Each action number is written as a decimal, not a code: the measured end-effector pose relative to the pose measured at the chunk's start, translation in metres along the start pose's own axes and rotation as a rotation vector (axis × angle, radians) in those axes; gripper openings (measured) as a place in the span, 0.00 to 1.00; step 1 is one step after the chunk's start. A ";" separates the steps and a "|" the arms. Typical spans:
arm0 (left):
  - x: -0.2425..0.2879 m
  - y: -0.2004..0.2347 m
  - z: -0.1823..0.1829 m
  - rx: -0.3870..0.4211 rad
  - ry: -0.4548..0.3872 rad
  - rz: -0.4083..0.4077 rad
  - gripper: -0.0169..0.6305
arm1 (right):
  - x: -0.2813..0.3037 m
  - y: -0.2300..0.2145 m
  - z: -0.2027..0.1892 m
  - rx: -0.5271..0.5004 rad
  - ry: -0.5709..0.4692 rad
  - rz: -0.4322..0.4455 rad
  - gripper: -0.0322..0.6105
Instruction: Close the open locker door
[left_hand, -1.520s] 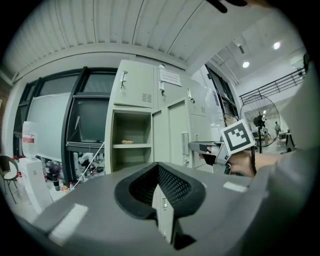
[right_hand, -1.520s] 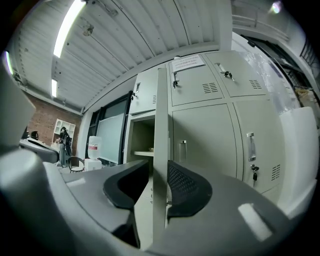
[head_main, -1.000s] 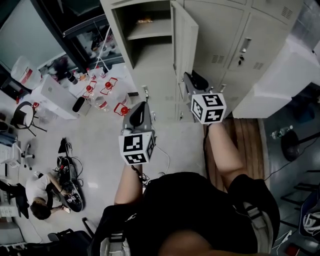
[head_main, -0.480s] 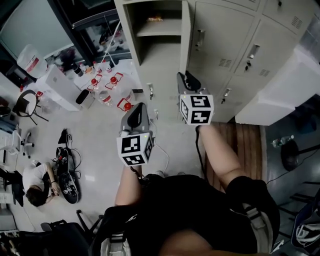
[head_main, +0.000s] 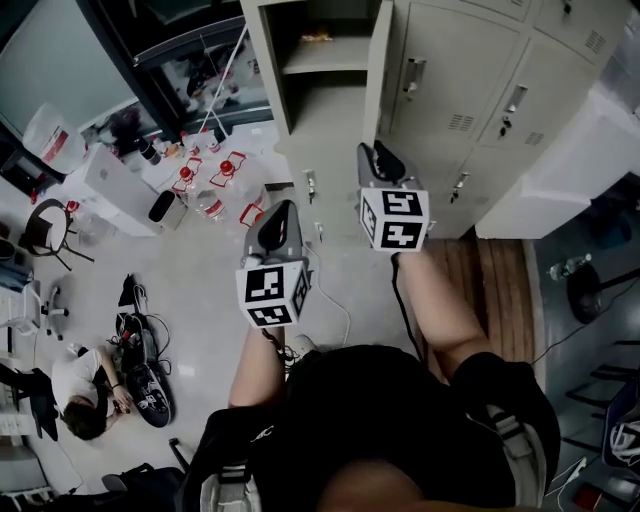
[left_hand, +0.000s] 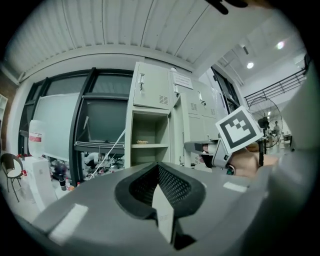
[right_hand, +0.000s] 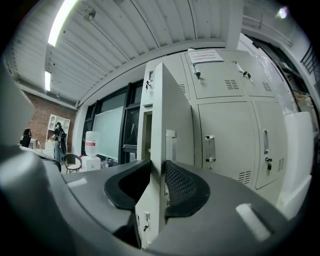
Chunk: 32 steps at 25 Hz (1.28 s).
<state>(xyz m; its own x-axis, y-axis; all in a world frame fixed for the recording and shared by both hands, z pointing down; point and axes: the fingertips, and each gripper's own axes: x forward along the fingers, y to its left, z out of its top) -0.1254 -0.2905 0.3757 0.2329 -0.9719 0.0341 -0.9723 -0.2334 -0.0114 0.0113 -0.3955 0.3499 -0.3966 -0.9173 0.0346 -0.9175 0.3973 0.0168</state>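
Note:
The beige locker door (head_main: 377, 70) stands ajar, edge-on, beside its open compartment (head_main: 322, 95), which has a shelf. My right gripper (head_main: 372, 155) is at the door's free edge. In the right gripper view the door (right_hand: 167, 115) runs straight between the jaws, and both pads lie against its faces, so the right gripper (right_hand: 156, 182) is shut on it. My left gripper (head_main: 282, 210) hangs lower and to the left, away from the lockers. It is aimed at the open compartment (left_hand: 146, 145). The left gripper (left_hand: 159, 182) shows a hollow between its pads with nothing in it.
Closed locker doors (head_main: 455, 70) fill the right of the bank. A white box-like block (head_main: 560, 150) stands at the far right. Bottles and red-capped items (head_main: 215, 175) lie on the floor at the left. A person (head_main: 85, 385) sits on the floor at the lower left near cables.
The door now shows narrower and more edge-on than a second ago, with the right gripper still on its edge. The left gripper has barely moved.

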 end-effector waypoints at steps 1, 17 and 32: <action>0.001 0.007 0.002 0.003 -0.004 -0.010 0.03 | 0.003 0.003 0.001 0.004 -0.002 -0.014 0.21; -0.006 0.110 -0.006 -0.008 -0.008 -0.057 0.03 | 0.075 0.068 0.005 0.011 0.004 -0.158 0.17; -0.010 0.171 -0.007 -0.010 -0.022 -0.051 0.03 | 0.133 0.091 0.007 -0.001 0.021 -0.208 0.16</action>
<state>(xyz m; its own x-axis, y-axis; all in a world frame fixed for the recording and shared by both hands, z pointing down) -0.2940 -0.3204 0.3801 0.2824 -0.9592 0.0127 -0.9593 -0.2825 -0.0004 -0.1251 -0.4811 0.3492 -0.1980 -0.9789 0.0507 -0.9795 0.1995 0.0268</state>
